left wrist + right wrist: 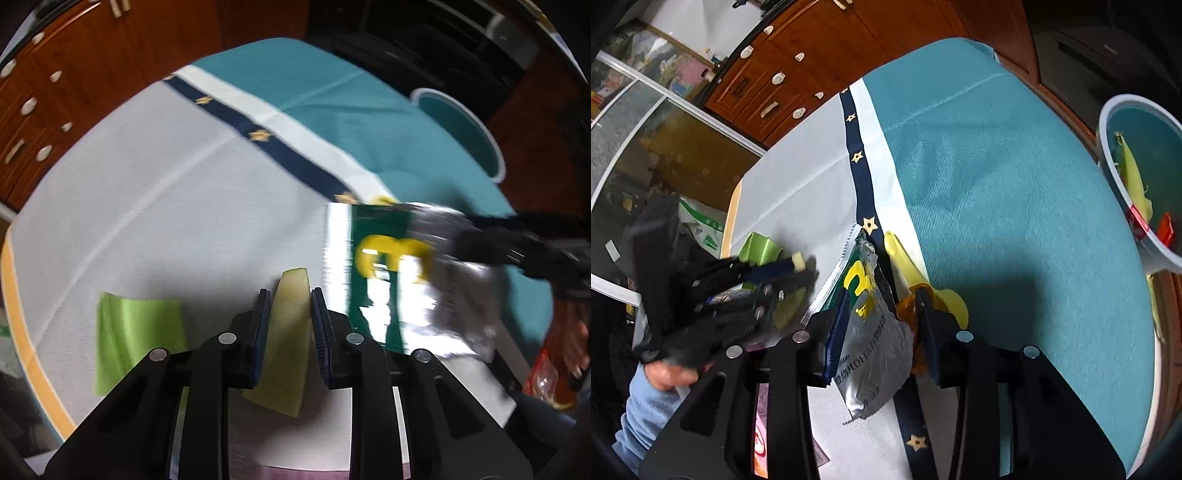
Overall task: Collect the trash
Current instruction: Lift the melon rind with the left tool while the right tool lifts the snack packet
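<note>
Trash pickup on striped tablecloth (147, 192), two grippers at work.
From left: green wrapper (136, 332) lying flat; left gripper (288, 310) pinching pale yellow wedge (290, 332), probably for lifting; right gripper (882, 325) loosely spread around foil packet (871, 354), yellow "3" readable, small print blurred; bowl (1156, 254) far right, holding scraps.
</note>
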### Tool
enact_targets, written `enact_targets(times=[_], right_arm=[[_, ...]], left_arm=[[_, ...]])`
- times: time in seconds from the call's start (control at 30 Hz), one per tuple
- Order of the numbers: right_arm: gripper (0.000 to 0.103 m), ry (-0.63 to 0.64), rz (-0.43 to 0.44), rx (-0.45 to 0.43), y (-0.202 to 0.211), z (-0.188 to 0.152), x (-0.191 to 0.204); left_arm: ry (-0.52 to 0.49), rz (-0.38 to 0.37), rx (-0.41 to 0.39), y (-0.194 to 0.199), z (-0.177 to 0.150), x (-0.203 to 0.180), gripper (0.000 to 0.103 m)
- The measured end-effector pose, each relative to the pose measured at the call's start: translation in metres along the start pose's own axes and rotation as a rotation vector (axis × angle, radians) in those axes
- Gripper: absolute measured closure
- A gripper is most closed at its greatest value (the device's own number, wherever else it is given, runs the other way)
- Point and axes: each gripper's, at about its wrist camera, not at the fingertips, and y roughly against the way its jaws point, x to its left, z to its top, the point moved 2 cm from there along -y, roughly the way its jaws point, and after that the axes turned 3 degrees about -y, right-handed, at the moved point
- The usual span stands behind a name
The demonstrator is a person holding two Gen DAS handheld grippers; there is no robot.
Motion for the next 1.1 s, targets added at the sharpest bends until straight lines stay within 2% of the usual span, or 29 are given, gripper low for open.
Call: enact_targets(times=[0.07,0.13,0.3,0.43,0.7,0.83,1.0,1.1], right_arm=[[0.067,0.018,-0.017,-0.003,-0.003,0.006,0.003],[0.060,0.046,-0.043,-0.013,-0.004,0.012,0.007],[0.056,0.045,-0.063,-0.056,0.006,0.018,0.003],[0.056,0.037,-0.075,-0.044,0.012,0.004,-0.003],[0.056,-0.029,-0.079,-0.074,0.042,-0.030,-0.020],[0.056,-0.038,-0.070,-0.008,0.030,-0.048,-0.022],[0.056,-0.054,-0.053,0.012,0.018,-0.058,-0.021],[0.056,-0.032,-0.072,-0.022,0.009,-0.049,-0.019]], left_arm=[[-0.012,-0.003,-0.005,0.001,-0.001,-0.003,0.080],[0.003,-0.010,-0.005,0.000,-0.001,-0.002,0.080],[0.042,-0.015,-0.026,0.009,-0.003,0.006,0.080],[0.047,-0.020,-0.029,0.009,-0.004,0.004,0.080],[0.033,-0.046,-0.058,0.022,-0.015,-0.015,0.080],[0.032,-0.050,-0.072,0.028,-0.021,-0.021,0.080],[0.038,-0.068,-0.072,0.032,-0.027,-0.026,0.080],[0.037,-0.069,-0.080,0.035,-0.029,-0.027,0.080]])
